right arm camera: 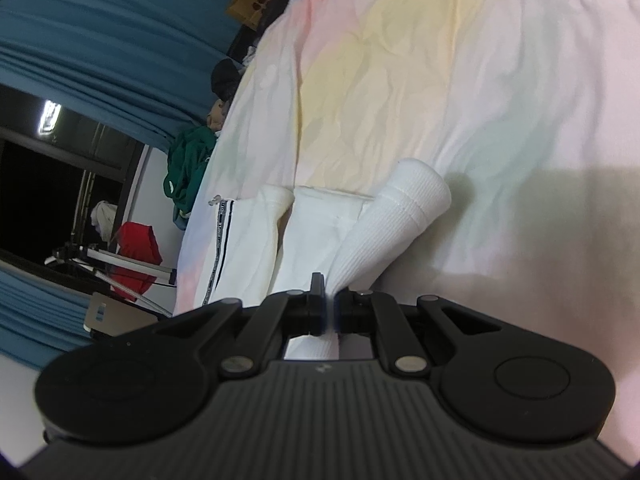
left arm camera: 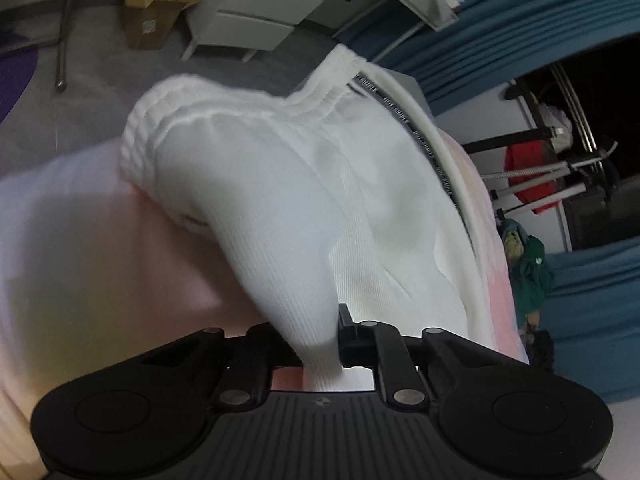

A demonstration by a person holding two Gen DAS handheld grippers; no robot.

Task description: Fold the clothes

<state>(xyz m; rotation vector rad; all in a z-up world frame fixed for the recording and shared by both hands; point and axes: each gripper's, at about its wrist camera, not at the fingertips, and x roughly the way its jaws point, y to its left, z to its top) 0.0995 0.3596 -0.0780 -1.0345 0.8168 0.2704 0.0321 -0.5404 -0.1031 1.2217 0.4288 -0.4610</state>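
Observation:
A white knit garment (left arm camera: 304, 208) with ribbed cuffs and a black-and-white side stripe lies on a pastel bedsheet (left arm camera: 88, 264). In the left wrist view my left gripper (left arm camera: 320, 344) is shut on a bunched fold of its white fabric, which rises up and away from the jaws. In the right wrist view my right gripper (right arm camera: 330, 312) is shut on a ribbed sleeve end (right arm camera: 396, 216) of the same white garment (right arm camera: 248, 248); the cuff sticks out ahead to the right. The rest of the garment lies flat to the left of the jaws.
The pastel sheet (right arm camera: 440, 80) spreads wide ahead and to the right. Beyond the bed edge are blue curtains (right arm camera: 100, 32), a green garment (right arm camera: 188, 168), a red cloth (right arm camera: 136, 256) on a rack, a cardboard box (left arm camera: 156, 4) and white drawers (left arm camera: 260, 12).

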